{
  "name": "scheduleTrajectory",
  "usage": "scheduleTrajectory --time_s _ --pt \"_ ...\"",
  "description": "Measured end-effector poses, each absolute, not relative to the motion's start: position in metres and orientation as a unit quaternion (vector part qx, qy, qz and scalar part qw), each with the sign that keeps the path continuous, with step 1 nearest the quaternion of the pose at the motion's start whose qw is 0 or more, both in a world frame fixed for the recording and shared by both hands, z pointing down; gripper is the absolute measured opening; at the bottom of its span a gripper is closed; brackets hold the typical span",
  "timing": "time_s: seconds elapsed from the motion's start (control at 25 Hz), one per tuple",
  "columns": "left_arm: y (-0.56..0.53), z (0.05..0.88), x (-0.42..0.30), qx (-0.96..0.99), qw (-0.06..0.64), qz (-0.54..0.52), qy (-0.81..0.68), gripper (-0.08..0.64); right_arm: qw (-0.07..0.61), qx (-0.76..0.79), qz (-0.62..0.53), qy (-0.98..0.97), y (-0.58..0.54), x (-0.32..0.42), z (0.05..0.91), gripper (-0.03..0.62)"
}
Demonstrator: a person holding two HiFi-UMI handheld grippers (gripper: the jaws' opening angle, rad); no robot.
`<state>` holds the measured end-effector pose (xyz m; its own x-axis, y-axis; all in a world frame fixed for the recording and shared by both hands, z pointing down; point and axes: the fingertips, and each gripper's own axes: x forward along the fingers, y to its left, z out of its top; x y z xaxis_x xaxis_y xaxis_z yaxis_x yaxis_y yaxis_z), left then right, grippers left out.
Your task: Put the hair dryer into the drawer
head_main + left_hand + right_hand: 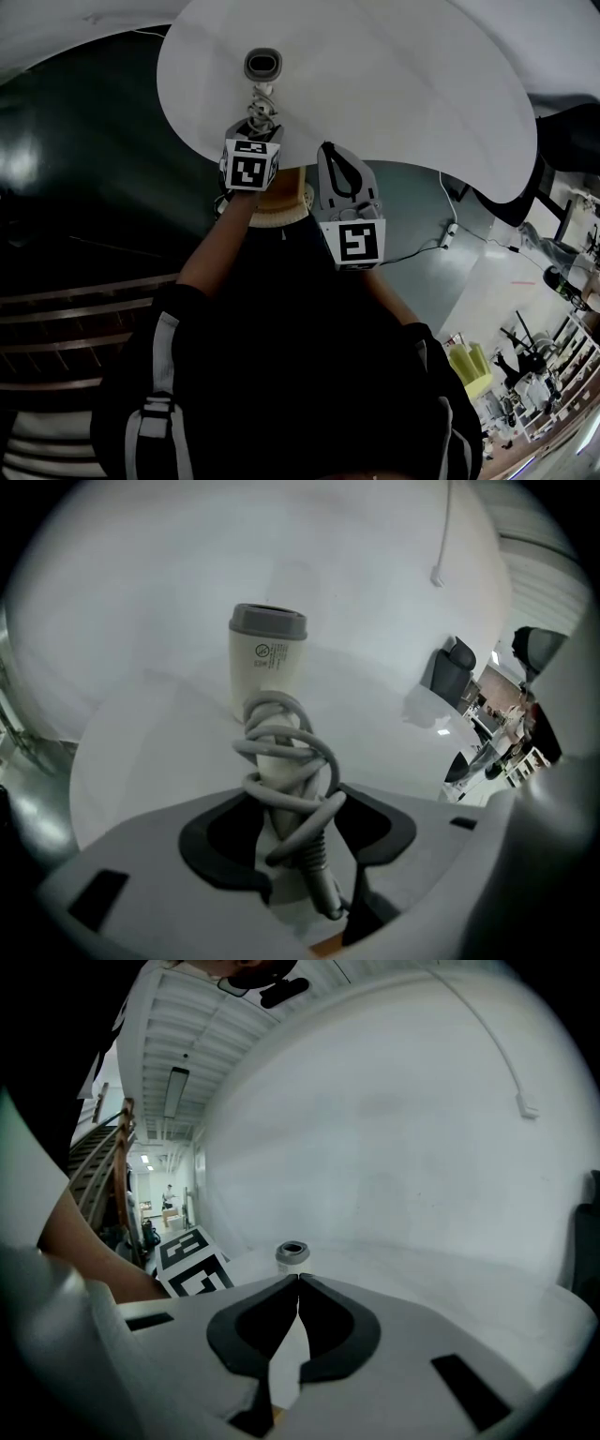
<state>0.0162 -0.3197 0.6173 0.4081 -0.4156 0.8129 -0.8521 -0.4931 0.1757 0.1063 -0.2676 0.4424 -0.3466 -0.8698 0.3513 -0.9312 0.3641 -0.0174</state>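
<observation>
White tabletop bears the hair dryer; your left gripper clamps its cord-wound handle, while your right gripper hovers nearby, jaws pressed together, empty.

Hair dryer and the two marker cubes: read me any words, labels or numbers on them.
On the hair dryer: a round symbol with lines of small print beneath, too small to read.
On the left cube and the right cube: black-and-white square patterns only, no letters.
No text can be read.
</observation>
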Motion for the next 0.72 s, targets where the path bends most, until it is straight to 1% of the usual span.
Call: scheduleTrajectory --time_s 0.32,0.48,0.72 --pt "-0.32 0.608 0.016 0.809 0.256 0.332 -0.412 0.232 0.143 0.554 0.112 -0.813 -0.259 0.107 0.448 0.025" --pt "-0.314 0.602 0.016 0.814 0.256 0.318 -0.413 0.232 0.153 0.549 0.105 -0.815 -0.255 0.107 0.446 0.025" --pt "-0.3 0.596 0.01 0.818 0.255 0.298 -0.422 0.23 0.15 0.547 0.105 -0.817 -0.246 0.106 0.445 0.025"
